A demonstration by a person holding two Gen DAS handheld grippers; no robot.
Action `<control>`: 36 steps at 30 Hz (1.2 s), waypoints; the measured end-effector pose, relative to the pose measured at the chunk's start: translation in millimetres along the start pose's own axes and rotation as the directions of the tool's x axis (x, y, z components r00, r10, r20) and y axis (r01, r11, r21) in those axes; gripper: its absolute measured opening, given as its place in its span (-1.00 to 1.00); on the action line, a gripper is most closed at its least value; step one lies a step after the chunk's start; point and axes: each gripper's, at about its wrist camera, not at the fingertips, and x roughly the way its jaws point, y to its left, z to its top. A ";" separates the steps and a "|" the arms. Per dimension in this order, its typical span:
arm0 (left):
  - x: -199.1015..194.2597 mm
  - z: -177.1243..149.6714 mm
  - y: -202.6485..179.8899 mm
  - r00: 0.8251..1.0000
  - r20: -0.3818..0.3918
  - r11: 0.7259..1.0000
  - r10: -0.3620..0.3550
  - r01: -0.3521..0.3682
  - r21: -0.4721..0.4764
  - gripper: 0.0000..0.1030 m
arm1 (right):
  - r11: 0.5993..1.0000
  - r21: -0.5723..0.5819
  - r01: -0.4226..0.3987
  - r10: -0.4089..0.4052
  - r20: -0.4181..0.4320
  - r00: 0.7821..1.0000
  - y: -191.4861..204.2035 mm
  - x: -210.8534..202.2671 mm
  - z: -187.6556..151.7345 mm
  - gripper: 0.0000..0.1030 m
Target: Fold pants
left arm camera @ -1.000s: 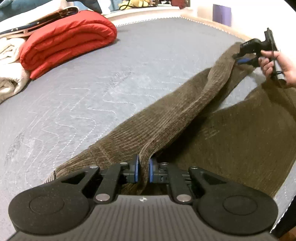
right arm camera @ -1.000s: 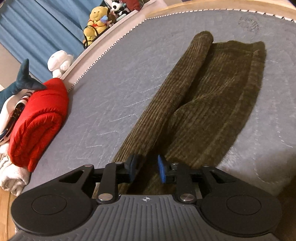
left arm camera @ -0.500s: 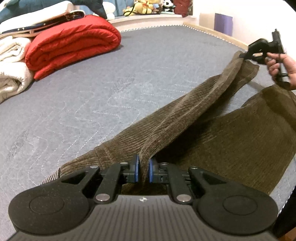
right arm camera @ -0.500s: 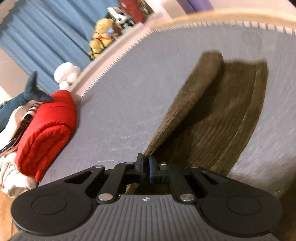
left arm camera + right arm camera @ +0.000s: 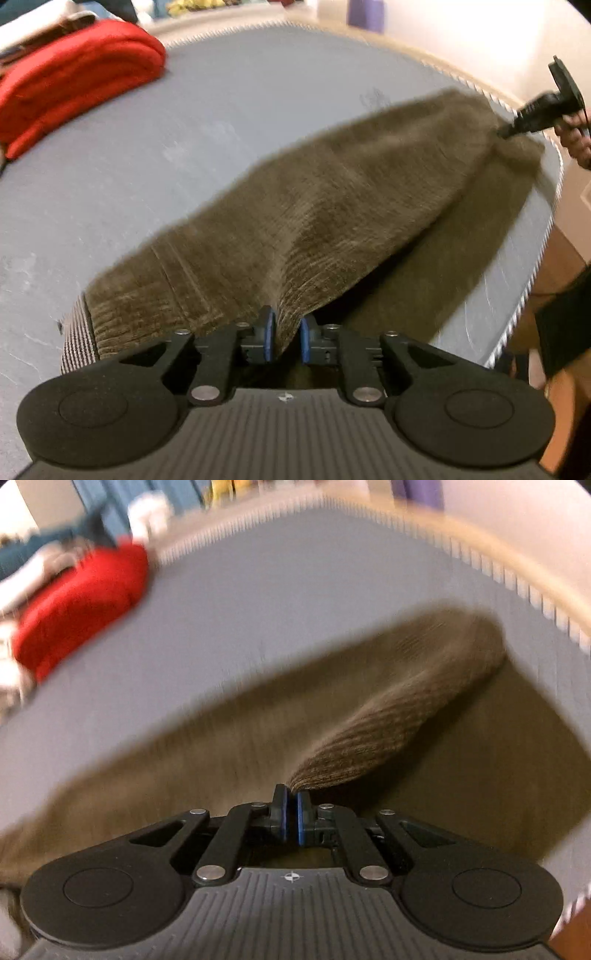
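Note:
Brown corduroy pants (image 5: 332, 206) lie on a grey mattress (image 5: 184, 129), their upper layer raised and stretched between both grippers. My left gripper (image 5: 287, 338) holds a fold near the waistband, whose striped lining (image 5: 75, 332) shows; its jaws are opening slightly, with fabric still pinched between the pads. At the far right a hand (image 5: 576, 136) holds my right gripper (image 5: 509, 131) at the leg end. The right wrist view is blurred. There my right gripper (image 5: 291, 812) is shut on a bunch of the pants (image 5: 388, 720).
A folded red blanket (image 5: 74, 70) lies at the mattress's far left, beside white bedding, and shows again as the red blanket (image 5: 74, 602). The stitched mattress edge (image 5: 535, 258) runs down the right, with wooden floor beyond. A pale wall stands behind.
My right gripper shut on the leg end, then lifted and swung it sideways. The raised layer now spreads wide between both grippers. My left gripper shifted sideways with its fold.

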 end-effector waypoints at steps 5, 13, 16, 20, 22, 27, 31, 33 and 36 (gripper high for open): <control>-36.7 10.0 30.9 0.978 0.188 0.973 -0.094 0.130 -0.192 -0.06 | 0.968 0.244 -0.050 0.026 0.103 0.994 -60.0 -15.7 7.6 -0.76; -33.5 0.7 92.3 0.983 0.107 0.818 0.150 -0.063 -0.571 -0.03 | 0.822 0.565 -0.063 -0.113 0.272 0.956 -149.7 -26.5 34.6 -0.36; -32.9 -3.5 101.7 0.977 0.086 0.785 0.194 -0.103 -0.611 -0.03 | 0.792 0.609 -0.048 -0.105 0.214 0.971 -160.2 2.1 34.5 -0.36; -39.3 -9.3 115.1 0.973 0.092 0.754 0.211 -0.103 -0.649 -0.07 | 0.790 0.612 -0.043 -0.096 0.193 0.976 -160.7 27.6 44.7 -0.36; -39.1 -12.5 117.7 0.972 0.076 0.739 0.222 -0.117 -0.664 -0.11 | 0.779 0.625 -0.035 -0.107 0.188 0.976 -157.4 36.6 47.7 -0.37; -32.2 -20.9 132.1 0.970 0.016 0.705 0.242 -0.164 -0.690 -0.17 | 0.815 0.578 0.043 -0.185 0.189 0.965 -133.1 47.4 50.8 -0.47; -27.7 -19.8 132.1 0.963 -0.025 0.699 0.270 -0.214 -0.682 -0.15 | 0.841 0.541 0.026 -0.185 0.243 0.952 -118.9 53.6 61.8 -0.59; -24.1 -18.0 132.9 0.959 -0.048 0.694 0.279 -0.236 -0.680 -0.06 | 0.867 0.497 -0.008 -0.160 0.294 0.942 -113.2 53.4 67.4 -0.67; -19.5 -17.6 132.5 0.956 -0.074 0.697 0.283 -0.258 -0.669 0.06 | 0.922 0.374 -0.104 -0.046 0.373 0.927 -99.5 54.6 74.5 -0.64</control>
